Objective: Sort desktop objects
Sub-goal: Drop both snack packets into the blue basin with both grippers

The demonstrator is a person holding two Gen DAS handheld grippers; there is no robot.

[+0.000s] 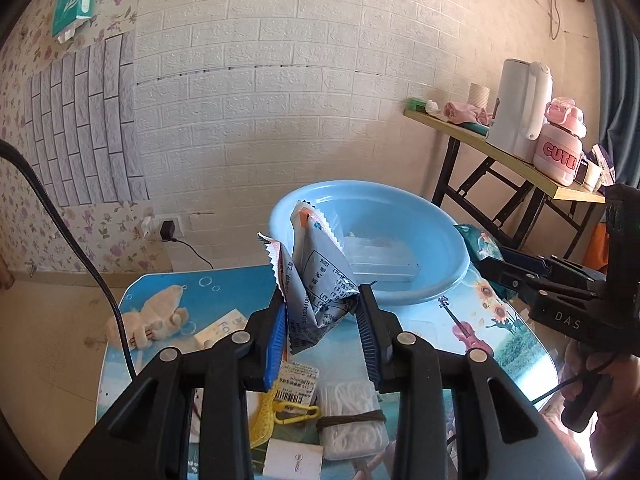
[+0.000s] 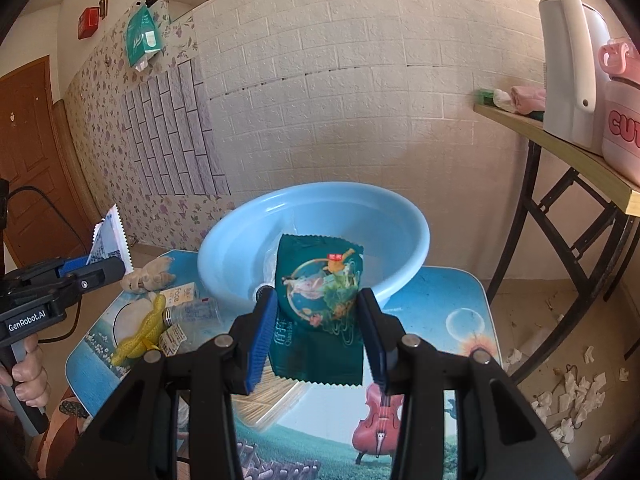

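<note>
I'm looking into a lived-in room of a home: floral wallpaper [image 2: 100, 120] is running off at ten o'clock beside a wooden door [image 2: 28, 152], and a folding table [image 1: 500, 156] at two o'clock is carrying a white kettle [image 1: 520, 108] and a pink bottle [image 1: 560, 148].

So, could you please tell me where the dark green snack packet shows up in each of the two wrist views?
Left wrist view: the green packet sits at the right, sticking out of the right gripper.
Right wrist view: it fills the centre, clamped between the fingers.
Shared landmark: the blue basin just behind it.
</note>
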